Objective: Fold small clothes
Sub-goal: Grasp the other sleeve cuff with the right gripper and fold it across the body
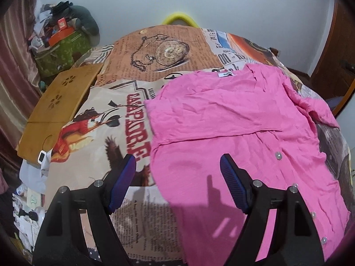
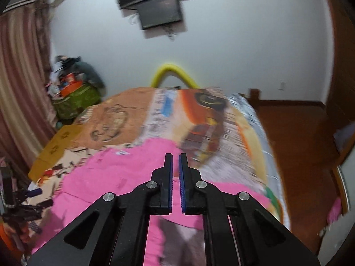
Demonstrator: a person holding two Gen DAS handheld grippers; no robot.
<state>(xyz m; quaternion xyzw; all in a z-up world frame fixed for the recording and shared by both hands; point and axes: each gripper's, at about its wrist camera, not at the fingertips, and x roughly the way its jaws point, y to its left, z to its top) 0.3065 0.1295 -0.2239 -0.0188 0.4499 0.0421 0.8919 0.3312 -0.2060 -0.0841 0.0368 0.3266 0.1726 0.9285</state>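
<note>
A pink button-up shirt (image 1: 233, 119) lies on the printed bedspread (image 1: 106, 119), its left side folded across, its right sleeve still out. A row of silver buttons runs down its lower right. My left gripper (image 1: 177, 166) is open and empty, hovering above the shirt's left edge. My right gripper (image 2: 175, 166) has its jaws nearly together with a thin gap; it hangs above the shirt (image 2: 106, 177). Pink cloth shows below the fingers, but the view is blurred and I cannot tell whether it holds any. The left gripper (image 2: 31, 199) shows at the left edge.
A wooden lap tray (image 1: 57, 102) lies on the bed's left side. A green bag piled with clutter (image 1: 60, 44) stands in the far left corner by the curtain. A yellow hoop (image 1: 179, 17) rises behind the bed. Wooden floor (image 2: 299, 144) lies right of the bed.
</note>
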